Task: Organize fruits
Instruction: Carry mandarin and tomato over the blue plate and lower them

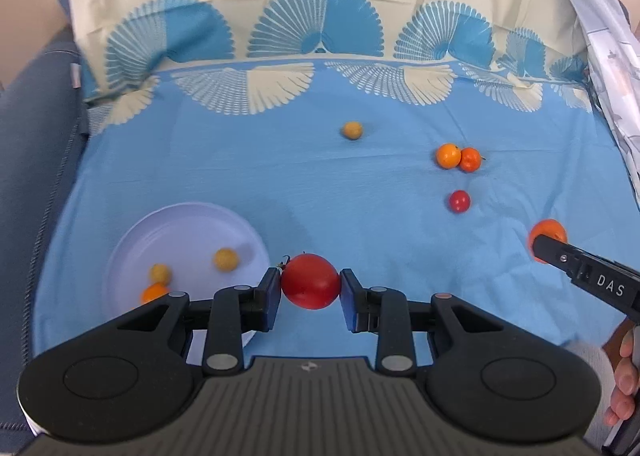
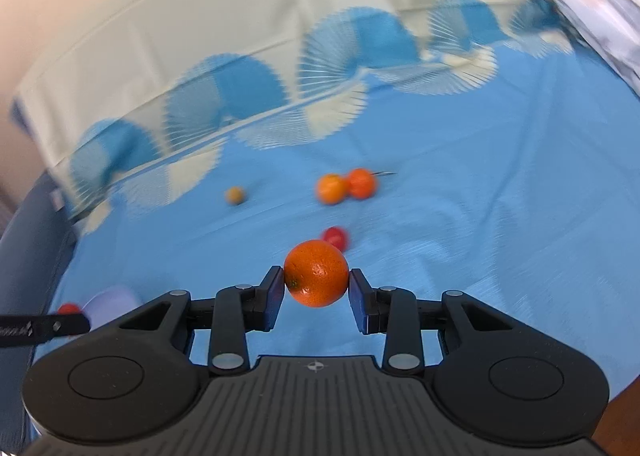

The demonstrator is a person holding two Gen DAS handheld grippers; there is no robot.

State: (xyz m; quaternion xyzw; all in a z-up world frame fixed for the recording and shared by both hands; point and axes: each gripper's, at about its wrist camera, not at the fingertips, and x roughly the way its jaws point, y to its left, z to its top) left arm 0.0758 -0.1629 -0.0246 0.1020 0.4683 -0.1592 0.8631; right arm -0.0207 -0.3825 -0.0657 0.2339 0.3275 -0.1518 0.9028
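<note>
Left gripper [image 1: 311, 288]: closed on a round red tomato [image 1: 311, 281], which is pressed between both blue pads and held above the cloth.
Right gripper [image 2: 316, 288]: clamped on a round orange mandarin [image 2: 316, 273], pads touching both sides.
Plate: a white round plastic plate [image 1: 188, 228] is seen at 8 o'clock of the tomato; two yellow fruits and one orange fruit are contained.
Loose fruit: a yellow ball [image 1: 352, 130] at 12 o'clock, two touching orange fruits [image 1: 458, 156] and a small red fruit [image 1: 459, 201] at 2 o'clock, on the blue patterned cloth [image 1: 280, 184].
</note>
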